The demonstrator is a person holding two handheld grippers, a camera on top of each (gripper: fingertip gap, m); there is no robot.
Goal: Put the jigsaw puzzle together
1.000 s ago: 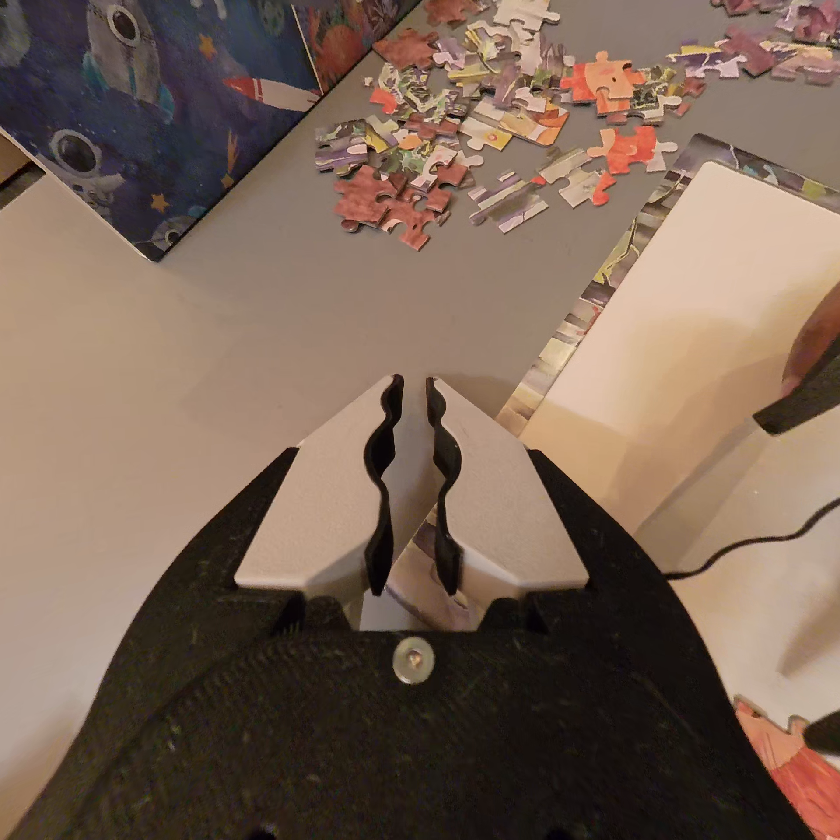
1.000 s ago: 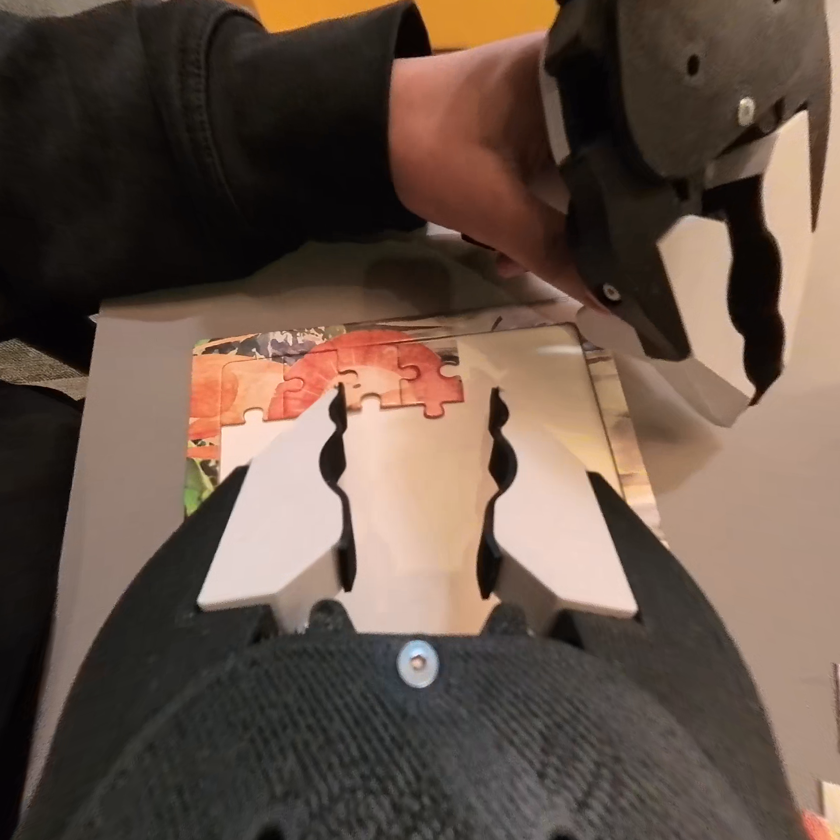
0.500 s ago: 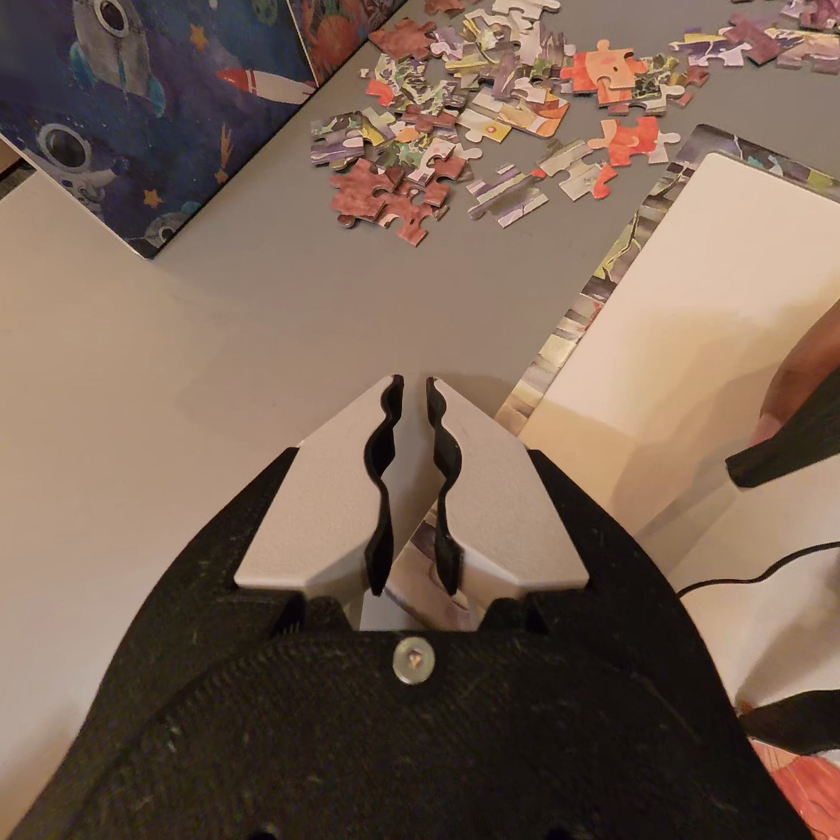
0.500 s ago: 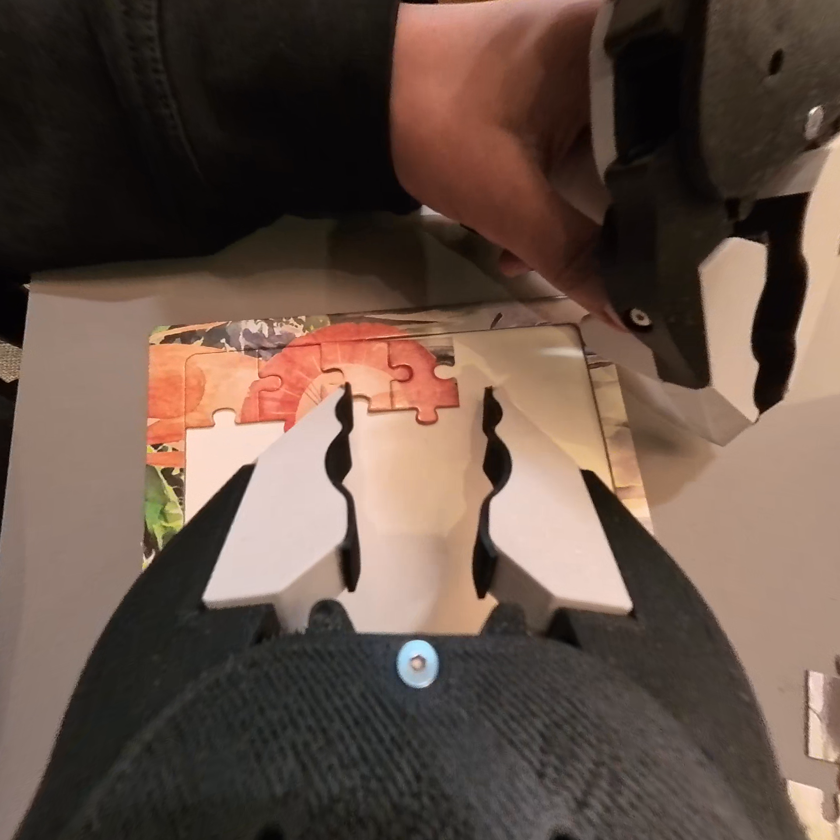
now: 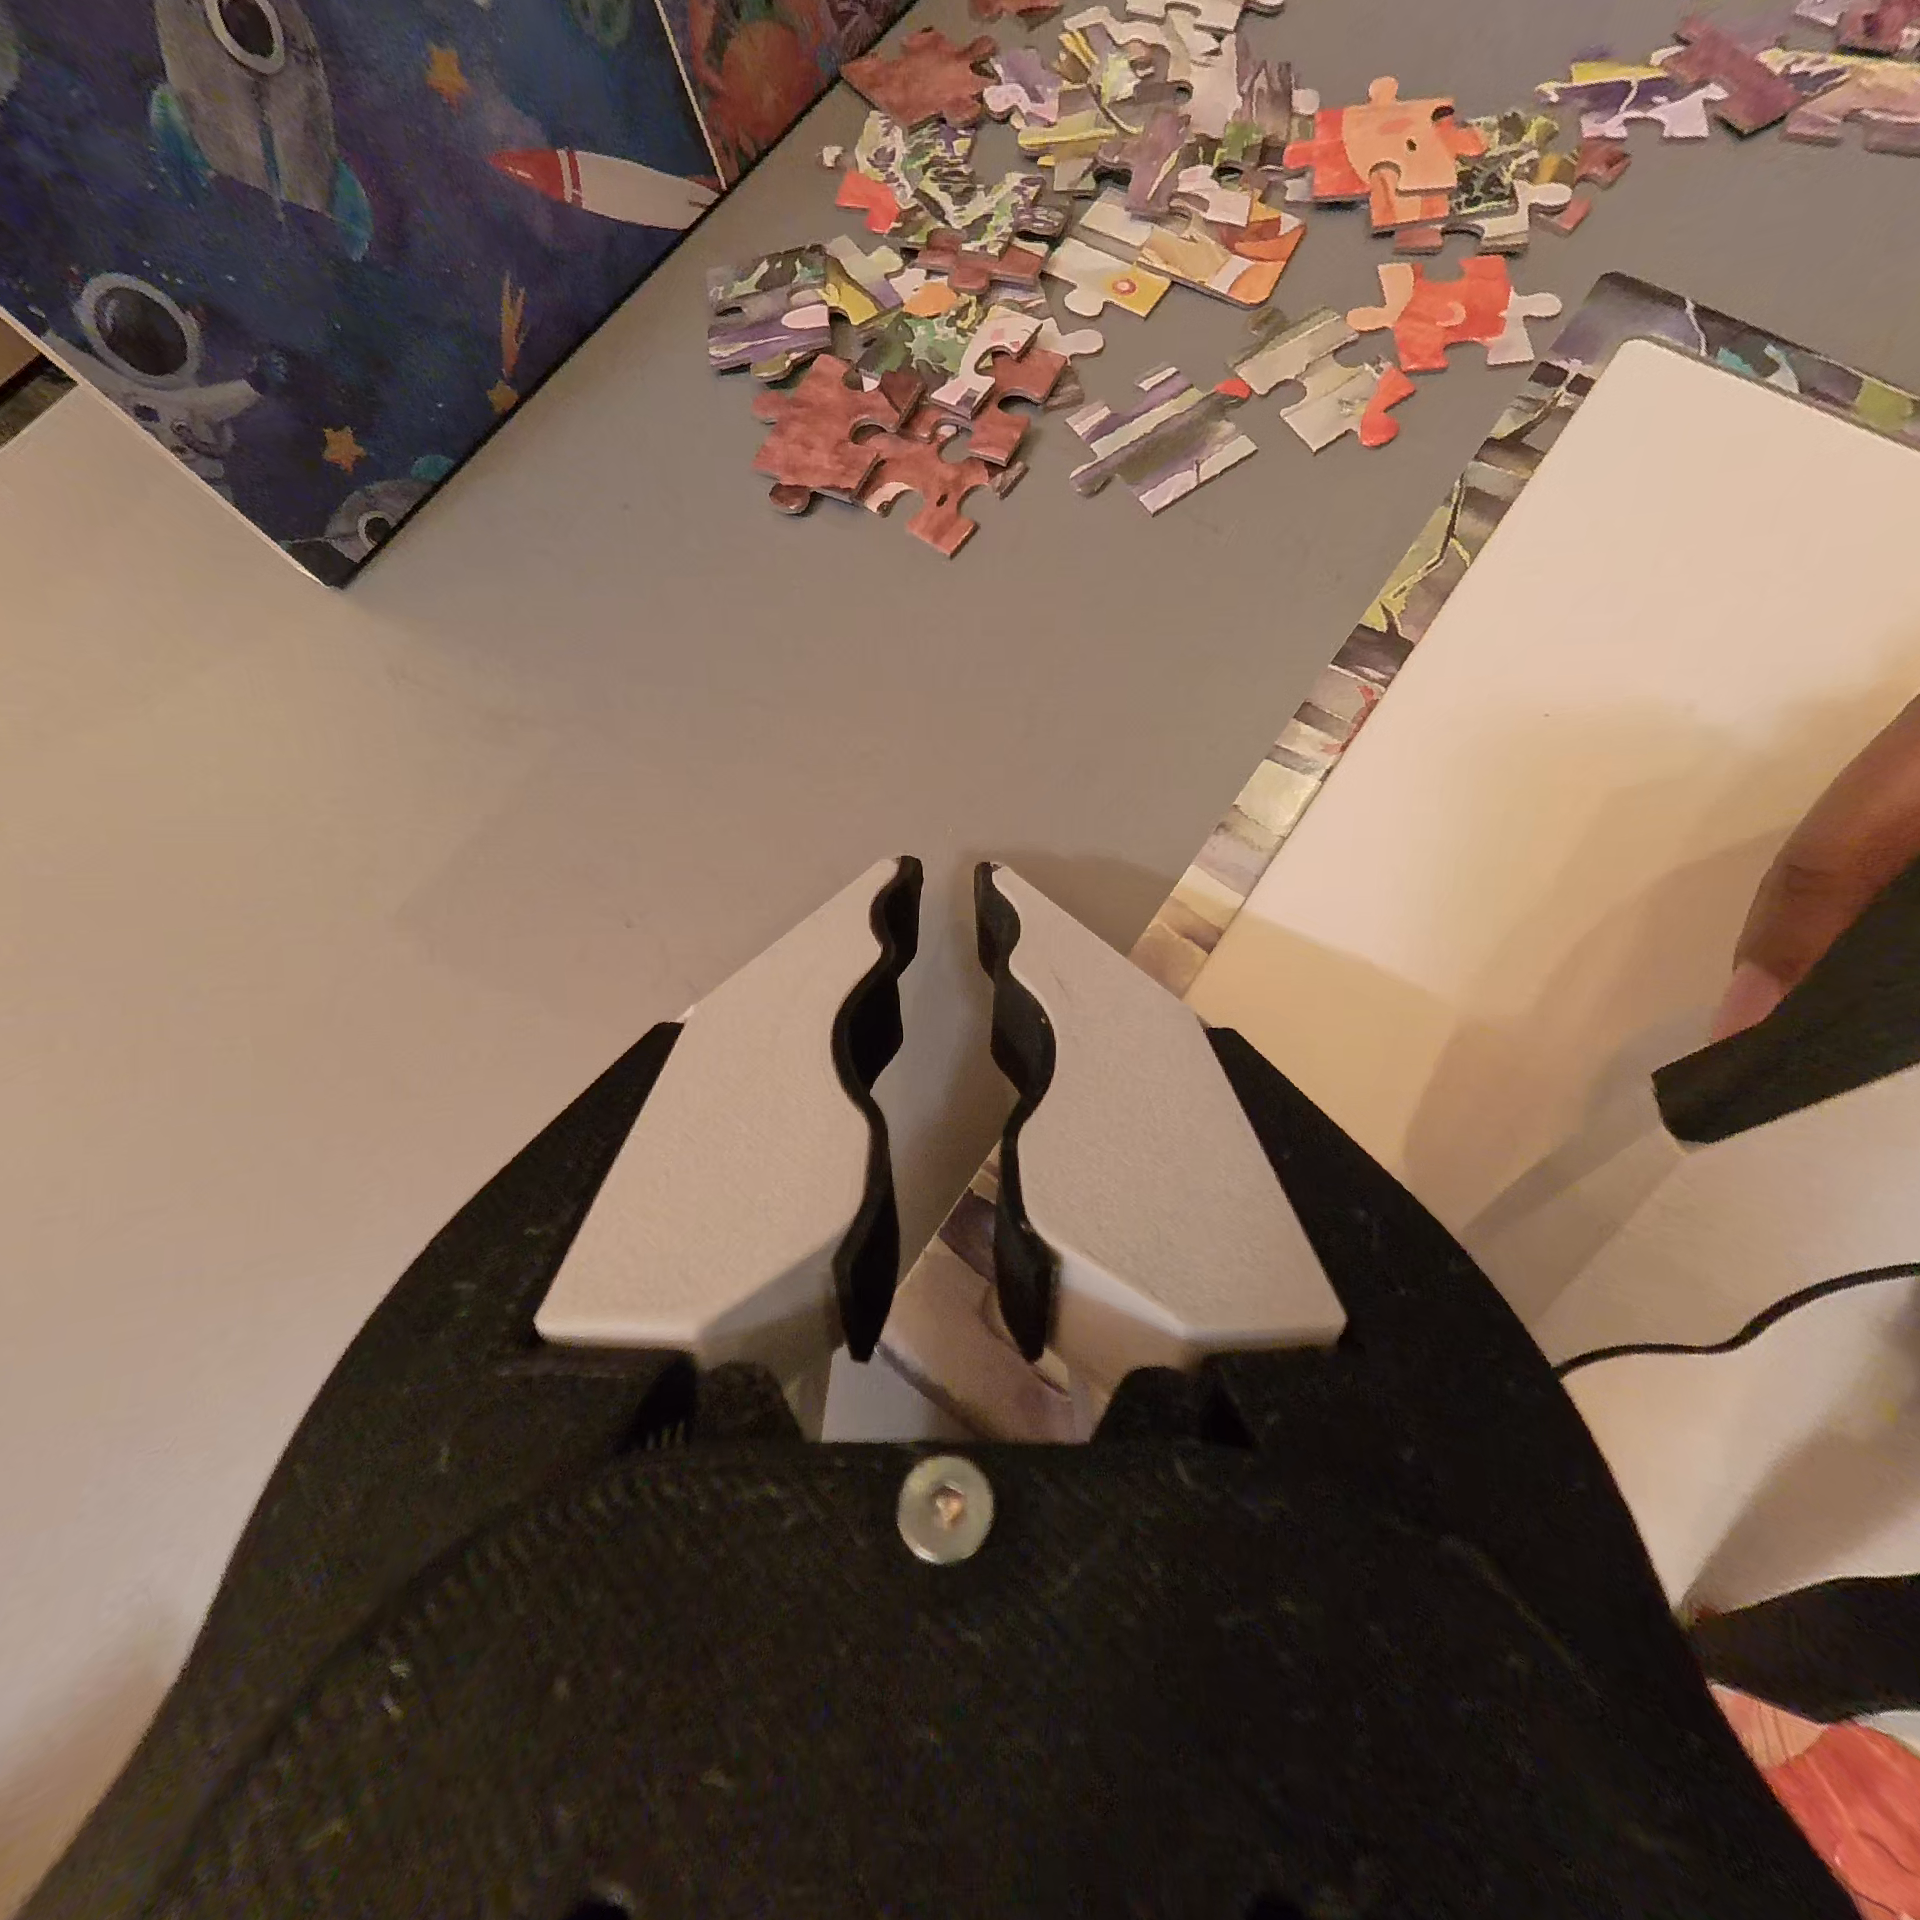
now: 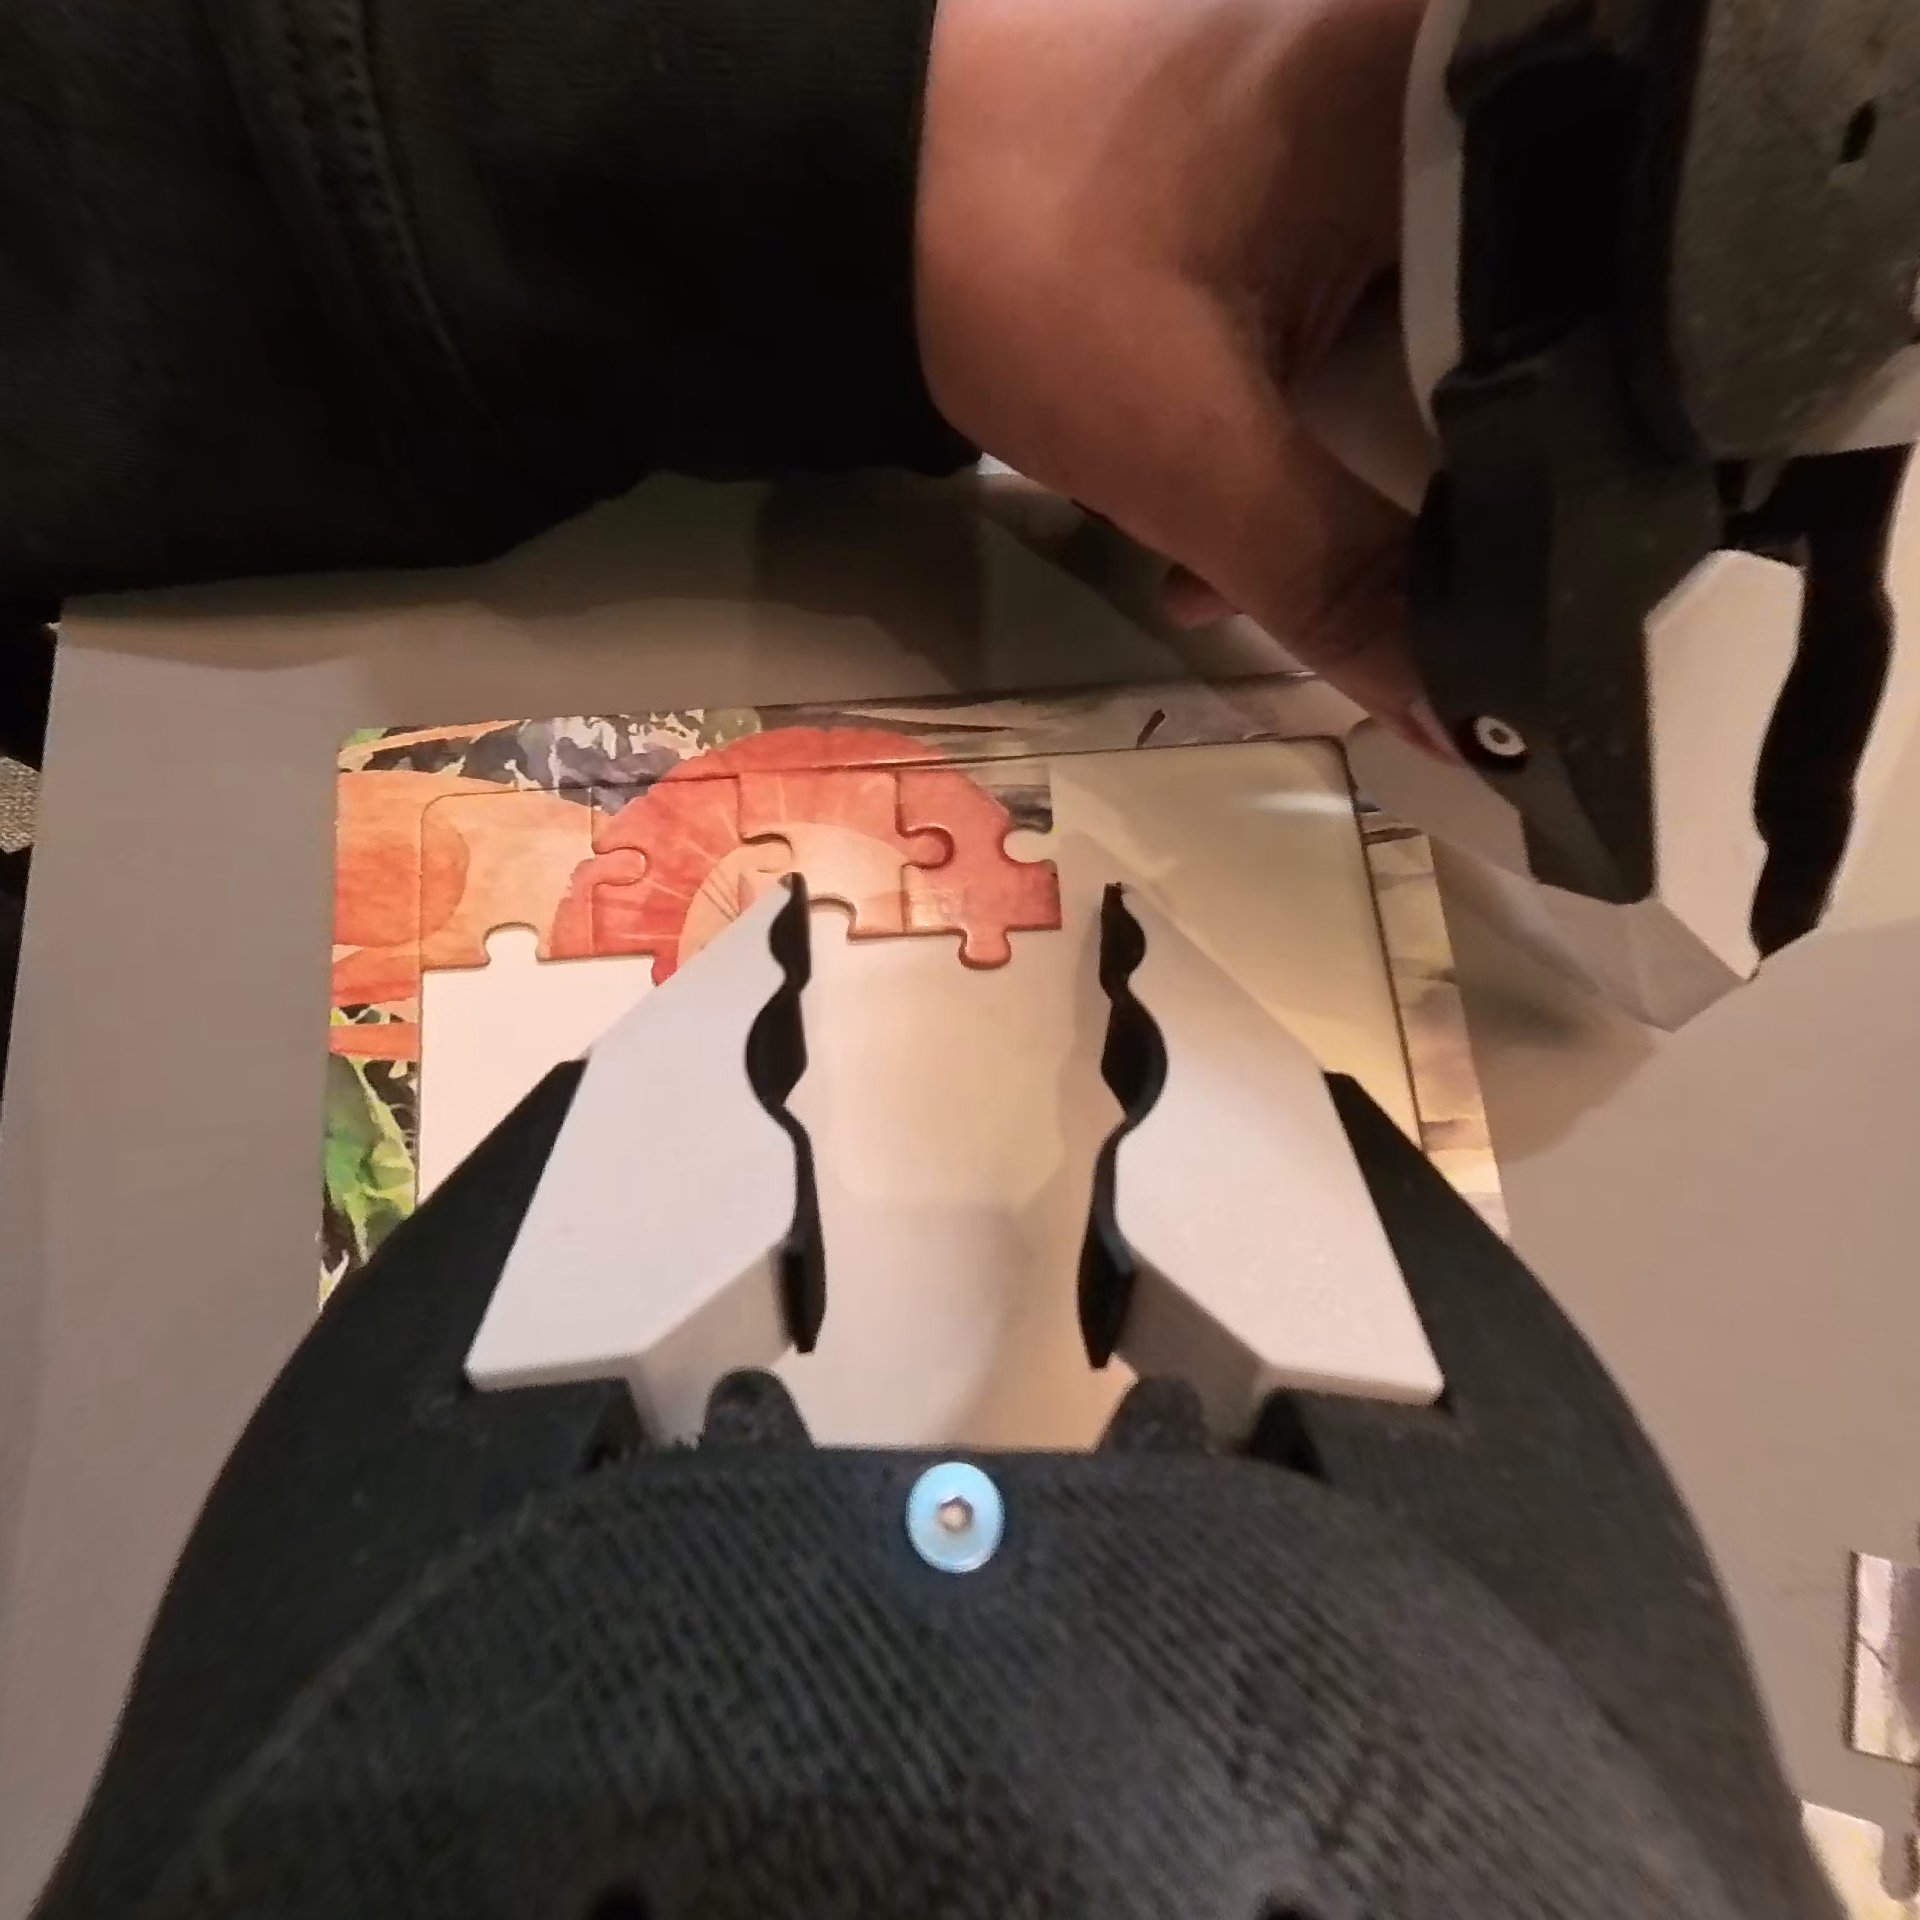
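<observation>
The puzzle tray (image 6: 1413, 997) has a painted border and a white inside. Several orange pieces (image 6: 831, 831) are fitted together in its far left corner. My right gripper (image 6: 951, 894) is open and empty, just above the tray's white middle. My left gripper (image 5: 948, 878) is shut to a thin slit with nothing in it, over the table by the tray's left border (image 5: 1382, 644). It also shows in the right wrist view (image 6: 1683, 904), held by a hand (image 6: 1195, 364) past the tray's far right corner. Loose pieces (image 5: 1039, 312) lie heaped on the grey table.
A puzzle box (image 5: 260, 260) with a space picture stands at the far left. A black cable (image 5: 1714, 1340) runs across the tray's near side. A dark sleeve (image 6: 416, 260) fills the far side. A loose piece (image 6: 1886, 1662) lies at the right edge.
The right gripper has moved a little farther over the tray towards the fitted orange pieces. The left gripper has shifted slightly; its jaws stay as narrow as before.
</observation>
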